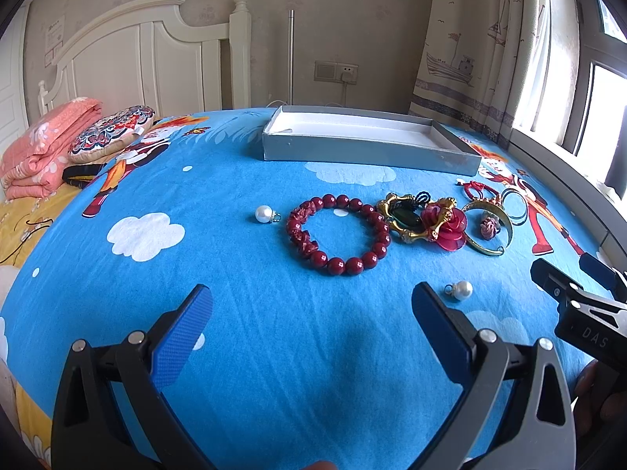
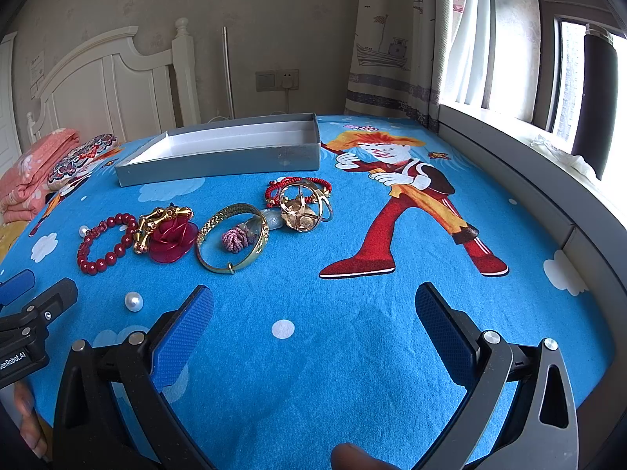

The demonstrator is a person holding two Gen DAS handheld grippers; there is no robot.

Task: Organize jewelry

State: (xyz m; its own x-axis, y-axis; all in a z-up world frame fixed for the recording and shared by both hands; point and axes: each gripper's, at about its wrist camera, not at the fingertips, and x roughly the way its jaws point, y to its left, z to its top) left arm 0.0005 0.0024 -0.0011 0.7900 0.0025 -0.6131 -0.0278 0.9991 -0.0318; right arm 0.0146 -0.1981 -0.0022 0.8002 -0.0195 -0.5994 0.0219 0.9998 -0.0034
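Jewelry lies in a row on the blue bedsheet: a red bead bracelet (image 1: 337, 234) (image 2: 102, 248), a red rose brooch (image 1: 448, 226) (image 2: 171, 236), a gold-framed green piece (image 1: 403, 219), a gold bangle (image 2: 232, 236) around a pink knot charm (image 2: 233, 241), a red cord bracelet (image 2: 298, 187) and gold rings (image 2: 302, 211). Two loose pearls lie apart (image 1: 265, 214) (image 1: 460, 290) (image 2: 134, 300). An empty grey box (image 1: 368, 139) (image 2: 227, 152) stands behind them. My left gripper (image 1: 311, 305) and right gripper (image 2: 313, 305) are open and empty, in front of the jewelry.
A folded pink quilt (image 1: 43, 145) and a patterned cushion (image 1: 111, 133) lie at the far left by the white headboard (image 1: 149, 51). A window sill (image 2: 548, 180) and curtain (image 2: 392, 39) border the bed on the right.
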